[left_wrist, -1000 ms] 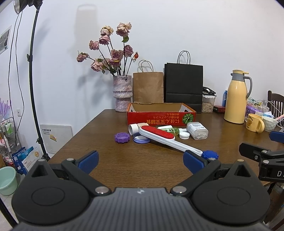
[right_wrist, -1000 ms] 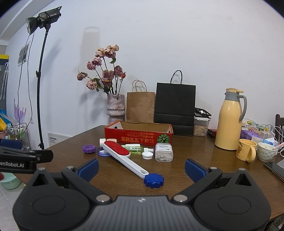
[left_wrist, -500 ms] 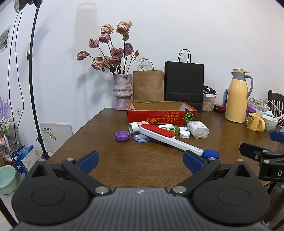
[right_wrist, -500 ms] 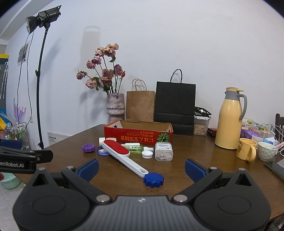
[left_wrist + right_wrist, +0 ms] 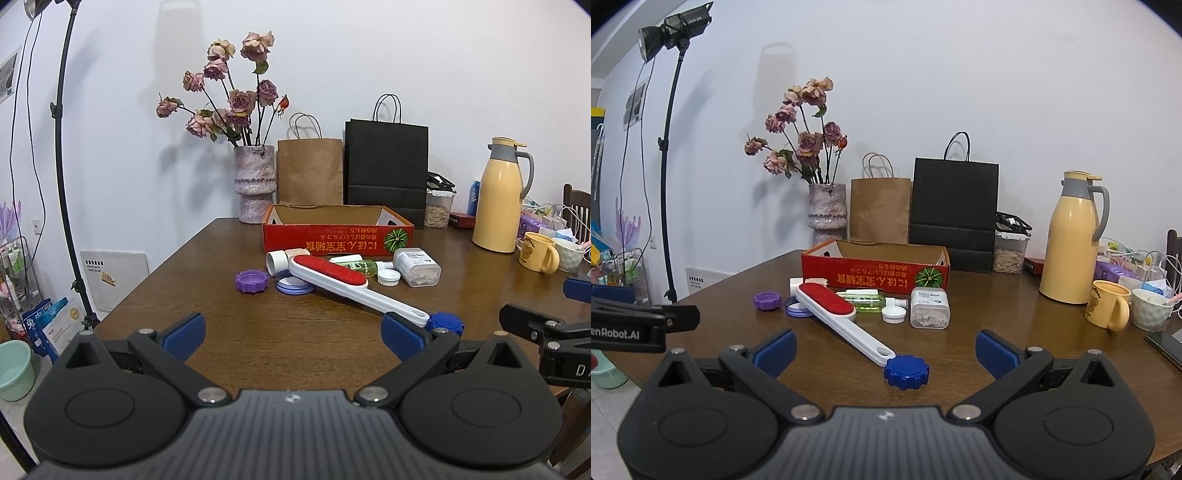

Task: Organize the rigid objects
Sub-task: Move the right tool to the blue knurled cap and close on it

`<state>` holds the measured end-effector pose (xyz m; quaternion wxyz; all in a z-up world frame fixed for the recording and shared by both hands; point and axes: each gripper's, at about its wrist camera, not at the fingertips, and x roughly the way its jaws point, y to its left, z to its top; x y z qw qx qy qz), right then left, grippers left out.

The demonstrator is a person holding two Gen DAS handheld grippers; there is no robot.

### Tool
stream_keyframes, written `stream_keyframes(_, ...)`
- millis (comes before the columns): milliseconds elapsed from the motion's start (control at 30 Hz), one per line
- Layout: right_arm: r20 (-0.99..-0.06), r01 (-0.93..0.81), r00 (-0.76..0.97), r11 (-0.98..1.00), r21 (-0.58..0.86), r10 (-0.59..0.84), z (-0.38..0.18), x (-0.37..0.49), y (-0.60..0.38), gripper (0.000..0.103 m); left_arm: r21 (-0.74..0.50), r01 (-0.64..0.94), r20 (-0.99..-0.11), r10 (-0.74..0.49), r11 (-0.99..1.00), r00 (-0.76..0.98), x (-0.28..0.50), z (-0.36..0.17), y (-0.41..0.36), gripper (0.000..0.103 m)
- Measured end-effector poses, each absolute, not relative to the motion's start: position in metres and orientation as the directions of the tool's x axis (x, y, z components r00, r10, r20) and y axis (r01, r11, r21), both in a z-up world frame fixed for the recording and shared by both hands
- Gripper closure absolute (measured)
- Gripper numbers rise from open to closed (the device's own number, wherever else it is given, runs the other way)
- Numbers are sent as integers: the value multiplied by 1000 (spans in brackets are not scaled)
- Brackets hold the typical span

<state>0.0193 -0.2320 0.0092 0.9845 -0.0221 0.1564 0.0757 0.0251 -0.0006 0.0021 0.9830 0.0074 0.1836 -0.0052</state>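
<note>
Both of my hand-held grippers hang wide open over the near edge of the table [image 5: 960,354], holding nothing.

Ahead of my left hand-held gripper [image 5: 291,330] and right hand-held gripper [image 5: 884,349] stands the red cardboard box [image 5: 875,271]; I see nothing inside it from here. Just before it lie a clear container of white pieces [image 5: 929,308], a green bottle [image 5: 868,301], loose caps and the lint brush [image 5: 842,319], whose handle end touches the blue lid [image 5: 907,372] nearest my right fingers.
</note>
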Motion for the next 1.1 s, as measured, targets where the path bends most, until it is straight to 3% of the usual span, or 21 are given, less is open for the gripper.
stream_keyframes(1100,-457,-161,879,987,-18,135,-32,116,-234,2,6,10,-491,-6,1000,871,120,-29,-5,0)
